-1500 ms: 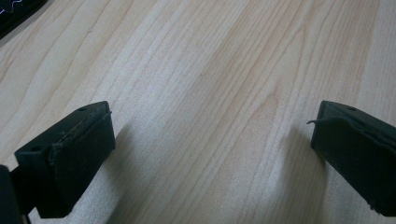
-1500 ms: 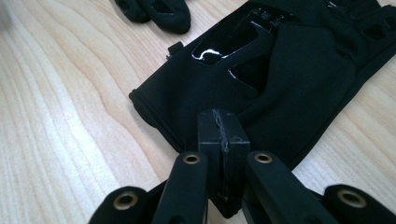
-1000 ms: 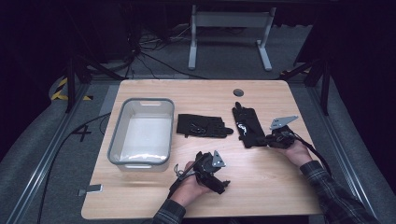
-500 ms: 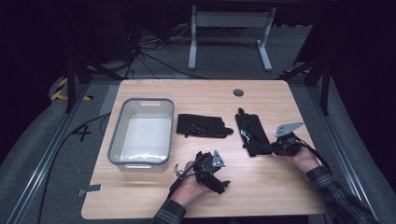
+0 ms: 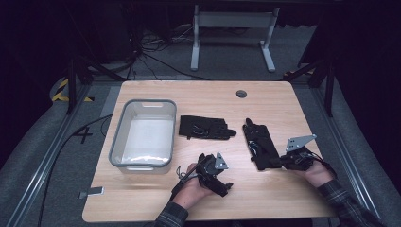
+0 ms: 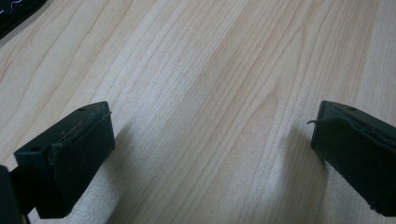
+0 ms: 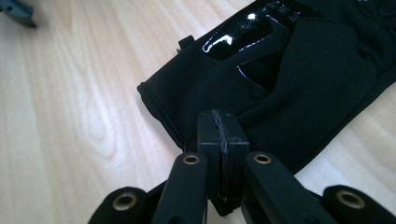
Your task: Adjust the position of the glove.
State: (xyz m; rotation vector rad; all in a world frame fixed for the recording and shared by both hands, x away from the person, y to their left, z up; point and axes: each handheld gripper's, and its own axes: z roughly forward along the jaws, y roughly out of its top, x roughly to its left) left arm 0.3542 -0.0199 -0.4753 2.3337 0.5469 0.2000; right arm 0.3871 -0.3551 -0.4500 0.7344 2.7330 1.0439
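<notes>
Two black gloves lie on the wooden table. The right one [image 5: 261, 144] lies slanted, and my right gripper [image 5: 283, 162] is shut on its near cuff edge. In the right gripper view the jaws [image 7: 223, 135] are pressed together on the hem of that glove [image 7: 303, 84], whose glossy patch shows at the top. The other glove [image 5: 204, 127] lies flat at the table's middle, just right of the bin. My left gripper [image 5: 218, 182] rests on the table near the front edge. In its own view the left gripper [image 6: 212, 154] stands open over bare wood.
A grey plastic bin [image 5: 116, 139] with a pale inside stands at the table's left. A small round hole [image 5: 241, 93] sits near the far edge. Bare wood lies between the gloves and the front edge. Cables and a metal stand are on the floor beyond.
My right gripper has moved right and toward the front edge, dragging the right glove with it and swinging the glove's cuff end outward. The left gripper has stayed put.
</notes>
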